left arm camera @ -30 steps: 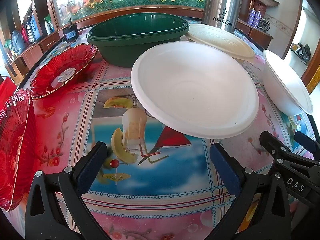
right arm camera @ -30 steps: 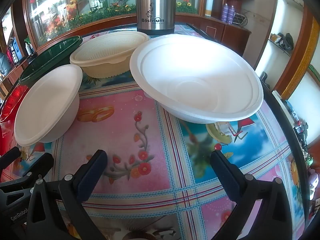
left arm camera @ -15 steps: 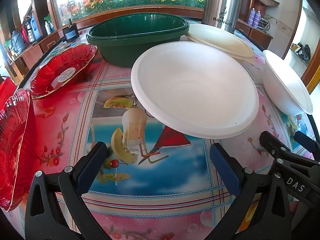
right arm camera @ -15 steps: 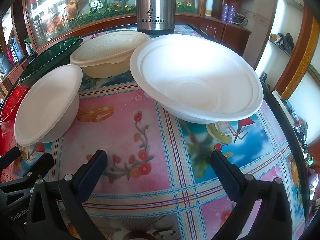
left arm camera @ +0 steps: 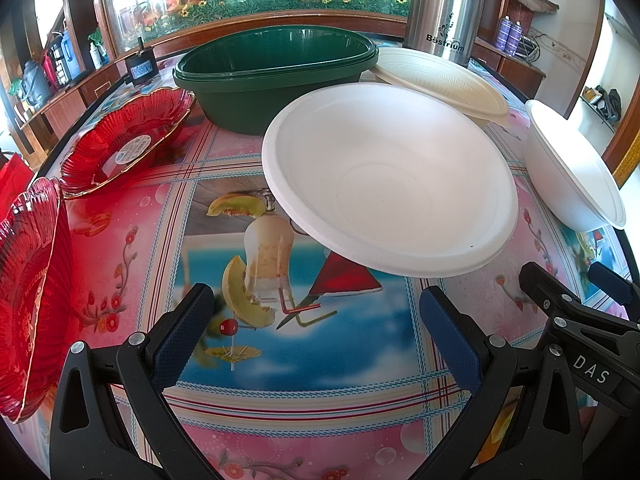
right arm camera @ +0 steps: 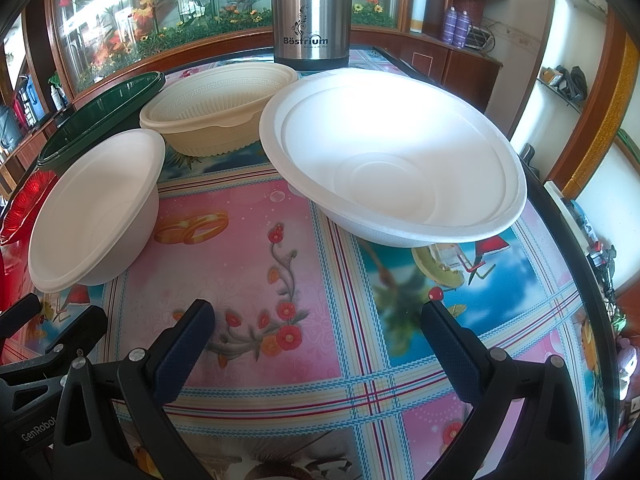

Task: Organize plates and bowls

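Observation:
In the left wrist view a white bowl (left arm camera: 388, 180) stands just beyond my open, empty left gripper (left arm camera: 312, 320). A second white bowl (left arm camera: 572, 168) is at the right, a green bowl (left arm camera: 272, 68) and a cream bowl (left arm camera: 444, 80) stand behind, and two red glass plates (left arm camera: 124, 140) (left arm camera: 28, 292) lie at the left. In the right wrist view a large white bowl (right arm camera: 392, 160) stands beyond my open, empty right gripper (right arm camera: 316, 328). The other white bowl (right arm camera: 96, 208) is at its left, the cream bowl (right arm camera: 216, 108) and green bowl (right arm camera: 100, 116) behind.
A steel thermos (right arm camera: 312, 12) stands at the table's far edge, also in the left wrist view (left arm camera: 444, 8). The table has a colourful printed cloth (right arm camera: 248, 240). Its right edge (right arm camera: 576, 248) runs close to the large white bowl. Wooden cabinets surround the table.

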Demonstrator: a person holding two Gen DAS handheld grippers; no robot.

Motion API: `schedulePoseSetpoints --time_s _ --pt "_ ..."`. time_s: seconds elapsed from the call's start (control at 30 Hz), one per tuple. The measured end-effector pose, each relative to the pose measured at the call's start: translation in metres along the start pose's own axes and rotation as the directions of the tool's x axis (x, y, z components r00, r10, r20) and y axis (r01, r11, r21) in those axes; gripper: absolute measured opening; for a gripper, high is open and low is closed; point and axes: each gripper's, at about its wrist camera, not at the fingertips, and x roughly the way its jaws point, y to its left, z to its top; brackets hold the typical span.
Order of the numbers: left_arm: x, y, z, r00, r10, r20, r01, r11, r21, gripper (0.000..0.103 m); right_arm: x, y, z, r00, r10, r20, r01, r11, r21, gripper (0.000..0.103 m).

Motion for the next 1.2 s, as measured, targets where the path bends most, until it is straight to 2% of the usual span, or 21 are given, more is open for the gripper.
schedulePoseSetpoints --time_s 0.83,1.0,1.2 --pt "0.000 0.000 0.000 1.000 -0.003 -0.001 0.003 1.000 0.005 0.103 0.001 0.000 0.000 1.000 0.000 0.000 0.000 1.000 0.000 0.103" --pt "-0.007 -0.001 -0.002 1.000 -0.008 -0.023 0.008 1.000 0.026 0.103 0.000 -0.001 -0.002 1.000 0.010 -0.028 -0.010 1.000 -0.020 0.103" --pt "-0.031 0.007 -0.016 1.000 -0.003 0.013 0.002 0.999 0.047 0.103 -0.031 0.003 -0.011 1.000 0.008 0.008 -0.008 0.997 -0.077 0.103"
